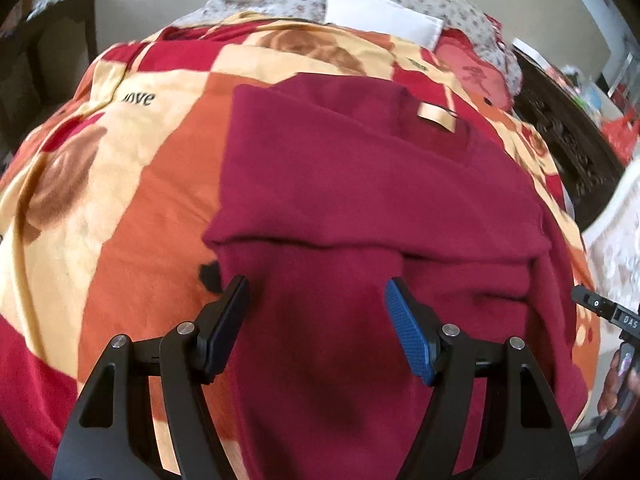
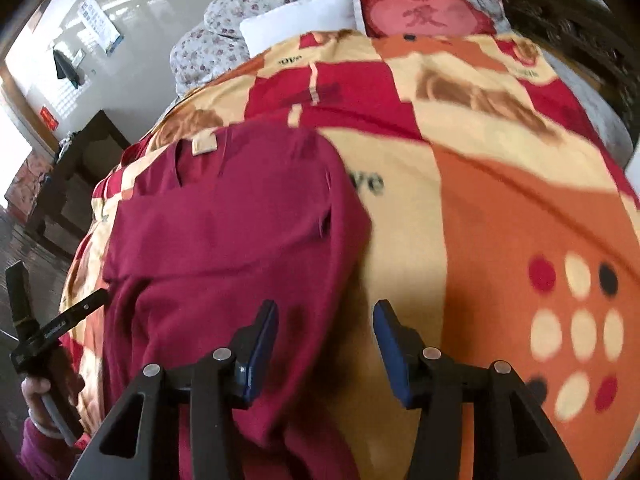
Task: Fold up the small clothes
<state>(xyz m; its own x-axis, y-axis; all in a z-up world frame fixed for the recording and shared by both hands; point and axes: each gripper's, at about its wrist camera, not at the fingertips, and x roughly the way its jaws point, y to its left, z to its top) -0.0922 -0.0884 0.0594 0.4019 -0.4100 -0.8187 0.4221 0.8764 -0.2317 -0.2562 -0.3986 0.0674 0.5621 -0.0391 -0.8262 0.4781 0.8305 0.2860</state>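
Observation:
A dark red garment (image 1: pixel 360 184) lies on the bed, its lower part folded up over the body, a tan label (image 1: pixel 436 118) at its collar. My left gripper (image 1: pixel 316 284) hovers over the folded lower part, jaws wide open with only cloth below them. In the right wrist view the garment (image 2: pixel 224 216) lies left of centre. My right gripper (image 2: pixel 326 306) stands open at its right edge; the left pad overlaps the cloth, and blanket shows between the pads. A hand (image 2: pixel 44 392) holds the left tool at that view's left edge.
A patterned red, orange and cream blanket (image 1: pixel 120 200) covers the bed. A white pillow (image 1: pixel 380 20), a floral quilt (image 2: pixel 248 8) and a red heart cushion (image 2: pixel 420 12) lie at the far end. A dark carved headboard (image 1: pixel 568 140) stands right; a dark table (image 2: pixel 88 160) stands left.

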